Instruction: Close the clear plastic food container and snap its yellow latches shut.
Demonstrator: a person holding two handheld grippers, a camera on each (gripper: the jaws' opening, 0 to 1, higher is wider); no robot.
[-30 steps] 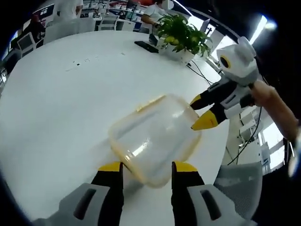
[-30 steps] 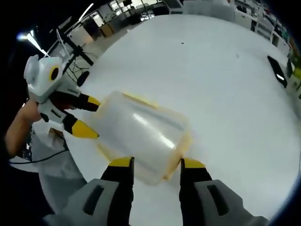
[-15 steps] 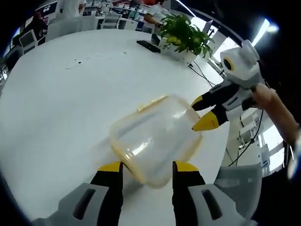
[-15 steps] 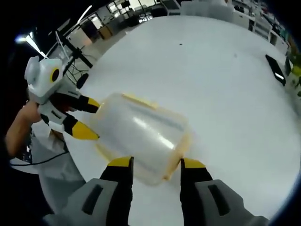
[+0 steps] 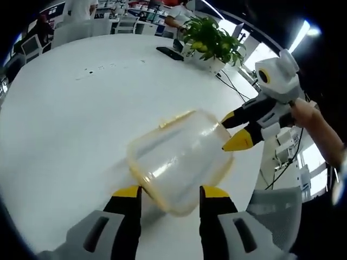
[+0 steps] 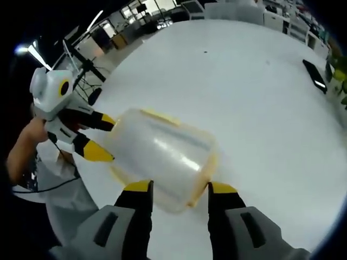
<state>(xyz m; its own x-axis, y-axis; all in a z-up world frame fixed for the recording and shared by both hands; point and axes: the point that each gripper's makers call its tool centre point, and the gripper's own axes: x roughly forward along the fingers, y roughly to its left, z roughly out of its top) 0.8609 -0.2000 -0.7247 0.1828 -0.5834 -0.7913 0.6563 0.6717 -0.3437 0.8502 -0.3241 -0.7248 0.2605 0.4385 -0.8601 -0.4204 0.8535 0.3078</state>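
Observation:
The clear plastic container (image 5: 179, 151) lies on the white table (image 5: 65, 119) with its lid side down and a pale yellow latch (image 5: 173, 118) along its far edge. My left gripper (image 5: 171, 192) is open, its yellow tips at the container's near end, which is wider than the gap. My right gripper (image 5: 233, 130) comes in from the right, its tips against the container's far side. In the right gripper view the container (image 6: 160, 154) sits just beyond my open right gripper (image 6: 180, 188). The left gripper (image 6: 103, 136) touches its left side. A yellow latch (image 6: 211, 162) shows at its right edge.
A potted plant (image 5: 209, 40) and a black phone (image 5: 169, 53) sit at the table's far side; the phone (image 6: 320, 81) is also at the right. A grey chair (image 5: 276, 208) stands past the table edge. Hands (image 5: 306, 111) (image 6: 21, 146) hold the grippers.

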